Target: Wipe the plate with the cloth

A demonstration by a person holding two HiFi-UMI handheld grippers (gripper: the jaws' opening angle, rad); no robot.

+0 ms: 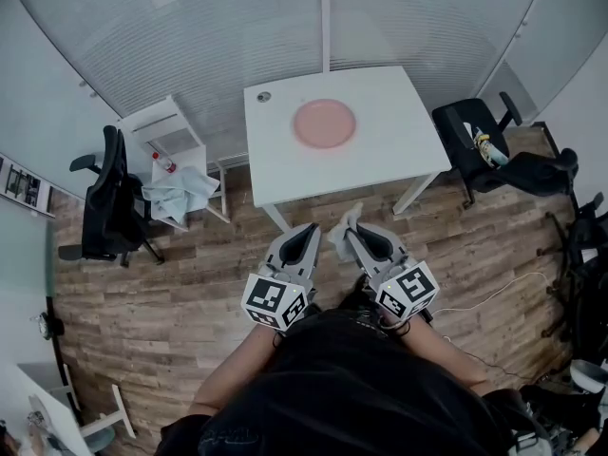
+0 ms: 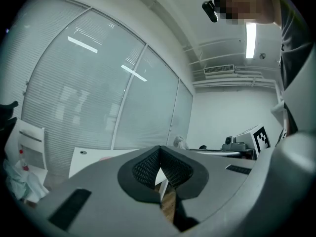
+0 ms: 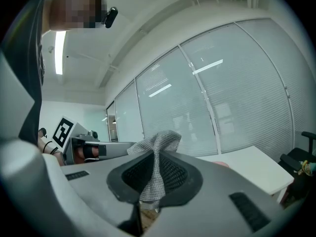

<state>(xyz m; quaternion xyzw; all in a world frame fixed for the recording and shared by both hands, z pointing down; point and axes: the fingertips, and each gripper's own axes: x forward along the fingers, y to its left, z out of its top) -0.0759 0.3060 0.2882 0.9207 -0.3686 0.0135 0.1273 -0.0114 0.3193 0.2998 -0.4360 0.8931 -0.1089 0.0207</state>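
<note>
A pink plate (image 1: 325,123) lies on the white table (image 1: 380,160) ahead of me. Both grippers hang side by side over the wooden floor, short of the table's near edge. My right gripper (image 1: 352,230) is shut on a grey-white checked cloth (image 1: 344,232), which sticks up between its jaws in the right gripper view as a crumpled cloth (image 3: 157,164). My left gripper (image 1: 311,231) is shut with nothing between its jaws, and in the left gripper view its tips (image 2: 159,174) meet. Only a sliver of the plate (image 3: 223,165) shows past the right gripper's body.
A small round fitting (image 1: 263,96) sits at the table's far left corner. A black office chair (image 1: 112,202) and a white side table (image 1: 166,155) with crumpled cloth stand left. Another black chair (image 1: 484,145) stands right. Frosted glass wall behind the table.
</note>
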